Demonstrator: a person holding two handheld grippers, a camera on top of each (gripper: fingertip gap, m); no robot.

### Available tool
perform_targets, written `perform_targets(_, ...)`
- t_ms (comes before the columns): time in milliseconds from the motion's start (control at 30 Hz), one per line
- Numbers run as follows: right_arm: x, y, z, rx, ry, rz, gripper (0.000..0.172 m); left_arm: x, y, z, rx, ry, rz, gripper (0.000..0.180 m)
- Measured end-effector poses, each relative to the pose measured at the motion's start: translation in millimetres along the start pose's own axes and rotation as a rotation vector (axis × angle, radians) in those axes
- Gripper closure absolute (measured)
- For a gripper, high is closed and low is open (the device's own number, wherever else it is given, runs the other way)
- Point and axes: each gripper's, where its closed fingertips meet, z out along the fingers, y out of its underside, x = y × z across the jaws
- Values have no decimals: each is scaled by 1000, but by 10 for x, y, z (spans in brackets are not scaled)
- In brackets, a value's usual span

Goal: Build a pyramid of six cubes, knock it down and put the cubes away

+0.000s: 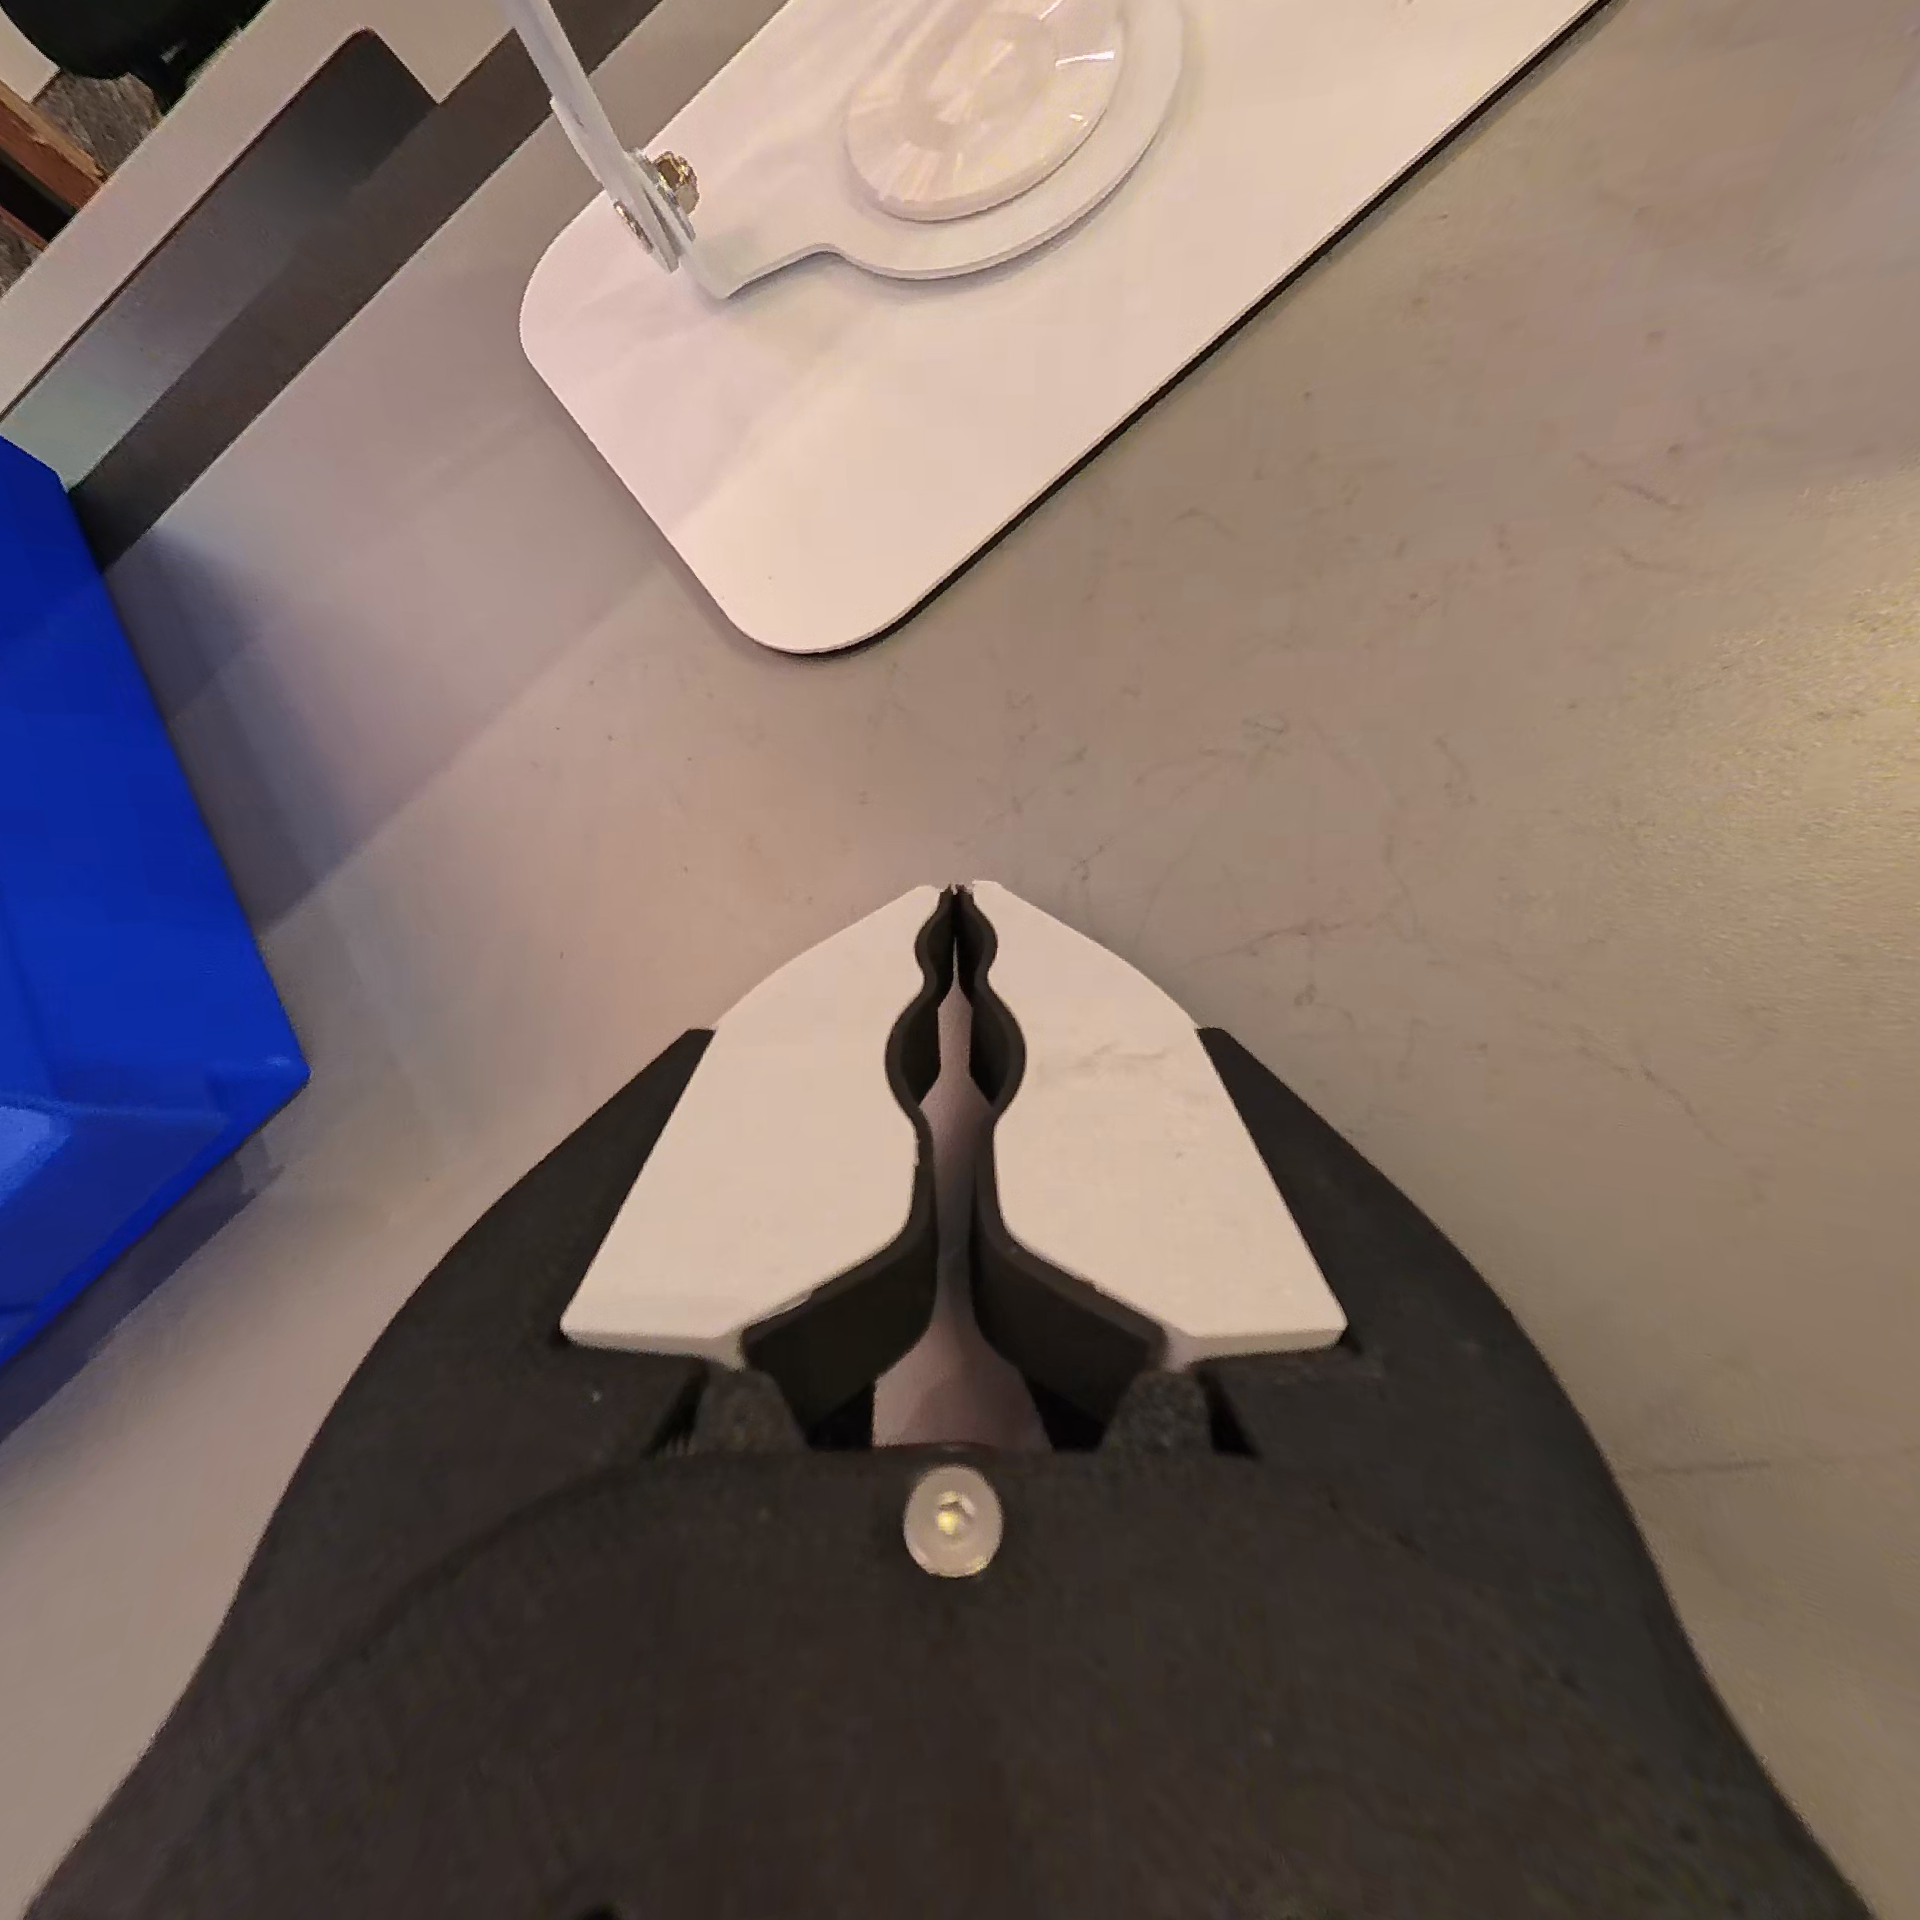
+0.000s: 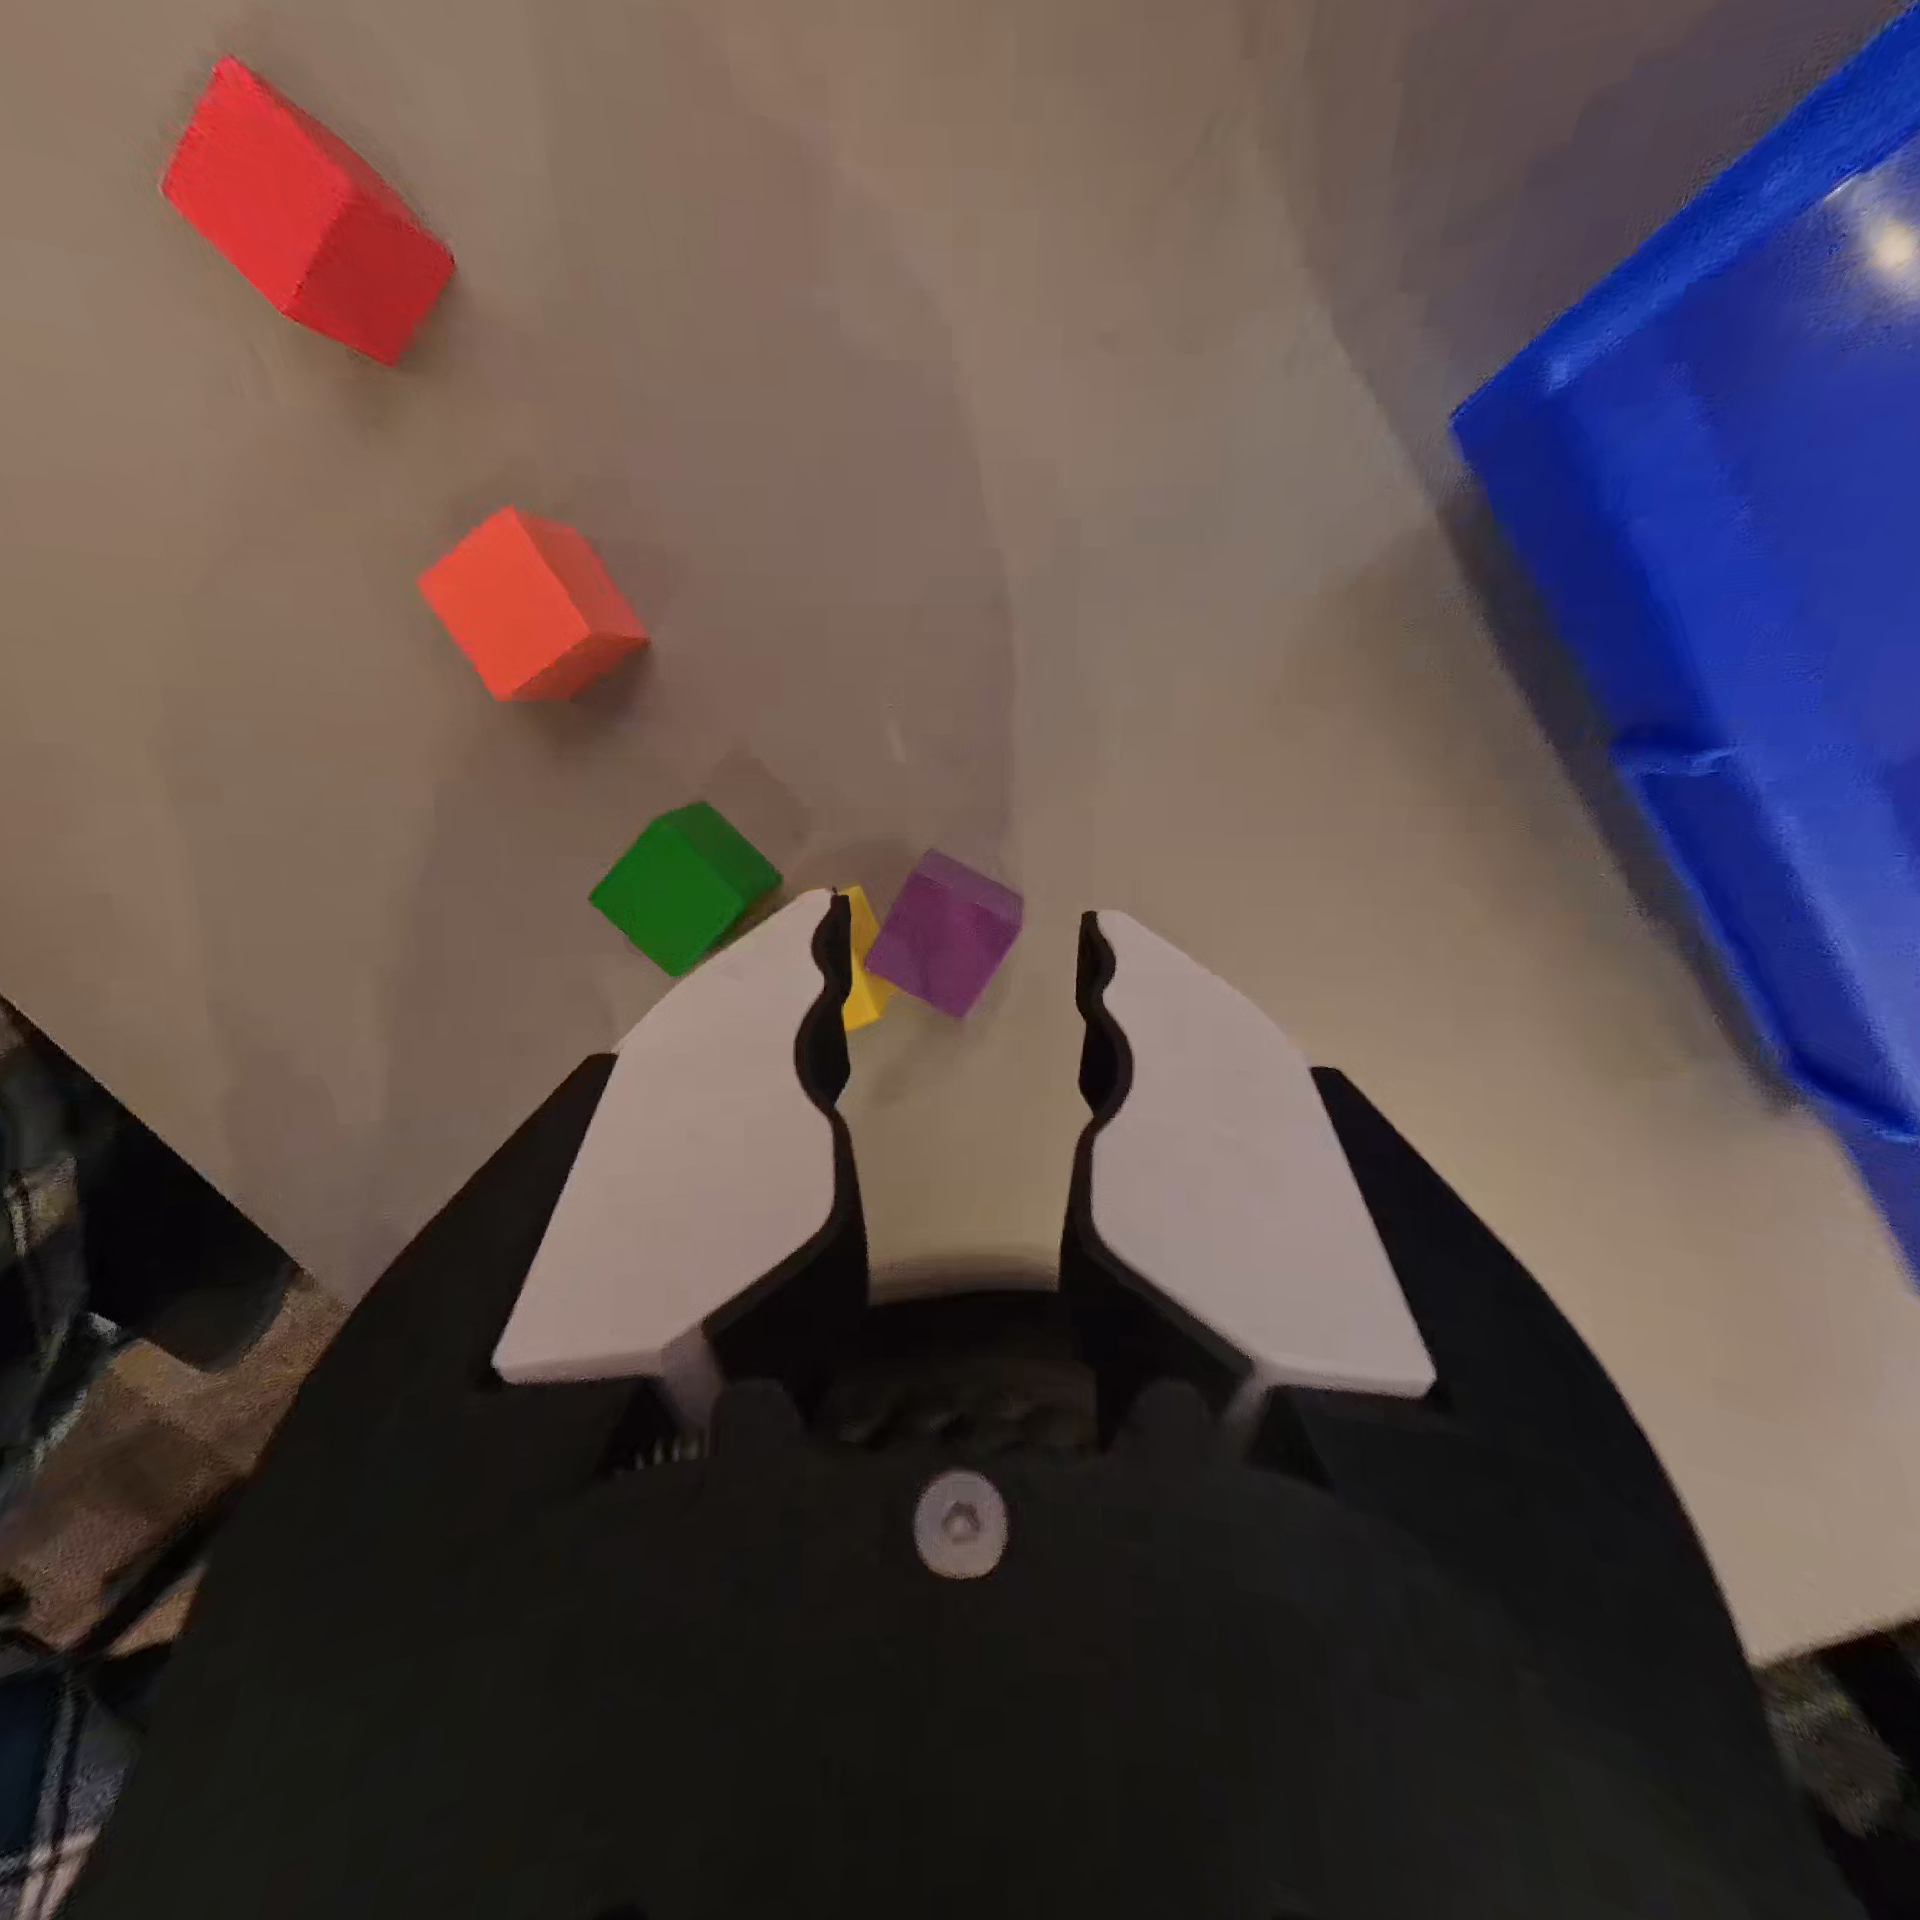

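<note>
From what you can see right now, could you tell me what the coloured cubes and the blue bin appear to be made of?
The red cube and orange cube look like painted wood or dense foam: flat matte faces, crisp edges, no shine. The blue bin looks like moulded glossy plastic, since it carries bright highlights.

Right gripper (image 2: 961, 914) open above scattered cubes, nothing held.
Purple cube (image 2: 943, 930) and yellow cube (image 2: 862, 977) touching, just past the fingertips; green (image 2: 681, 883) beside them, orange (image 2: 530, 603) and red (image 2: 301, 208) farther off. Blue bin (image 2: 1714, 623) at right on the table (image 2: 1143, 520).
</note>
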Motion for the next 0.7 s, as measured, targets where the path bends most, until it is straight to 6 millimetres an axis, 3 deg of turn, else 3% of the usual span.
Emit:
perform_targets(167,-77,56,200,14,-25,73,134,-3,1,-2,0,-5,2,180)
perform_targets(300,-40,182,345,-80,2,75,140,-2,2,-2,0,-4,1,180)
perform_targets(433,60,156,300,-69,34,56,141,-2,3,-3,0,-3,3,180)
perform_targets(500,100,47,148,-19,39,39,141,-1,3,-3,0,-2,3,180)
perform_targets(567,240,-171,-150,76,93,23,141,-1,3,-3,0,-2,3,180)
perform_targets(700,878,-722,-780,261,260,50,141,-1,3,-4,0,-3,3,180)
